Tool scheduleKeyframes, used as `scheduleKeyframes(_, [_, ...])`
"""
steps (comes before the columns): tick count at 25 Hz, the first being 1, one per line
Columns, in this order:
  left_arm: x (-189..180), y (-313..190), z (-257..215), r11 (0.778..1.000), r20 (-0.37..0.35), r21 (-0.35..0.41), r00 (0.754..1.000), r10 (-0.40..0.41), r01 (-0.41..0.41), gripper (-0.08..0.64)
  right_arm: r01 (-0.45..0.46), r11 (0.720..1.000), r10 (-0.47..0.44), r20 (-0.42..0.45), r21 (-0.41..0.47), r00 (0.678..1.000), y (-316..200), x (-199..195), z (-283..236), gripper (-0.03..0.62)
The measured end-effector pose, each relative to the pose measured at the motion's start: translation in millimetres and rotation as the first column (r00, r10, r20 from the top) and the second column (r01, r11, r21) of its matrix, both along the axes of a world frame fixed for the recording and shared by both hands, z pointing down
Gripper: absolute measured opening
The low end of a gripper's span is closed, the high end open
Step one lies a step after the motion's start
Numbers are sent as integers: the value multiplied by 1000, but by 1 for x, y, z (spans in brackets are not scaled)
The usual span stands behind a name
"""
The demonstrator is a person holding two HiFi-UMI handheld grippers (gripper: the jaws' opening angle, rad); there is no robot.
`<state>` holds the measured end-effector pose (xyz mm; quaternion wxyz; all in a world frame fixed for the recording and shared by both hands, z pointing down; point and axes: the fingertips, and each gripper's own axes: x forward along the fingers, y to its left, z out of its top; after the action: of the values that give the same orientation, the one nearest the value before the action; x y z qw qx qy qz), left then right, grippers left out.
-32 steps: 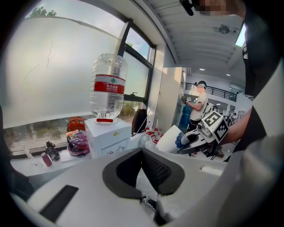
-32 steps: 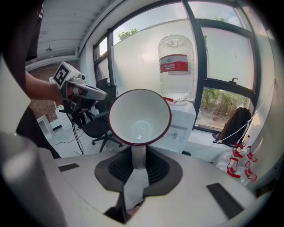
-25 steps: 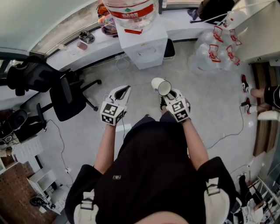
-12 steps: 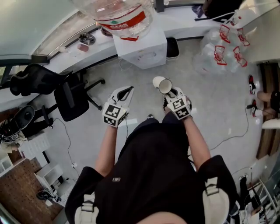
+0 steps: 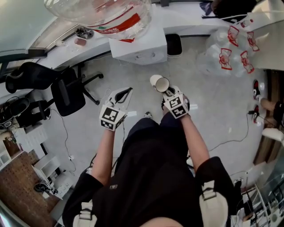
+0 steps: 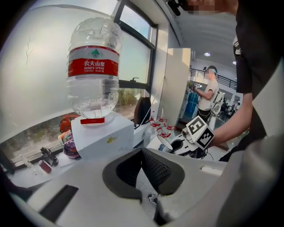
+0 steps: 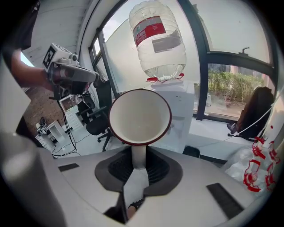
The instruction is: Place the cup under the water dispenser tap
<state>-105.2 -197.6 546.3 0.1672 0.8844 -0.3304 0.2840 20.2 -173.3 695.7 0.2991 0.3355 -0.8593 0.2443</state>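
The white water dispenser [image 5: 140,44] stands on the floor against the counter, with a big clear bottle [image 5: 106,13] upside down on top. Its tap is not visible in any view. My right gripper [image 5: 171,94] is shut on the handle of a white cup with a red rim [image 5: 159,83], held in the air short of the dispenser. In the right gripper view the cup [image 7: 140,117] lies on its side, mouth toward the camera, with the dispenser [image 7: 182,115] behind it. My left gripper [image 5: 124,93] hangs beside it, jaws together and empty [image 6: 142,155].
A black office chair [image 5: 66,93] stands at the left near the long white counter [image 5: 88,46]. Clear bags with red print [image 5: 230,48] lie at the right of the dispenser, and a dark bin [image 5: 174,44] sits beside it. Someone's shoes [image 5: 262,104] show at the far right.
Both grippers have moved forward toward the dispenser, which now sits nearer and larger at the top of the head view. The cup stays in the right gripper.
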Motion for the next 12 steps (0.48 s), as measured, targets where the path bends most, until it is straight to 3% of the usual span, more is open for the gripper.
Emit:
scheduleKeyframes(5, [-3, 3, 11, 998, 30, -33, 998, -48, 49, 0, 20, 999, -20, 2, -29, 1000, -19, 10, 30, 41])
scheduleKeyframes(12, [5, 4, 33, 996, 34, -73, 999, -42, 44, 0, 9, 997, -10, -23, -70, 1000, -44, 19, 75, 41])
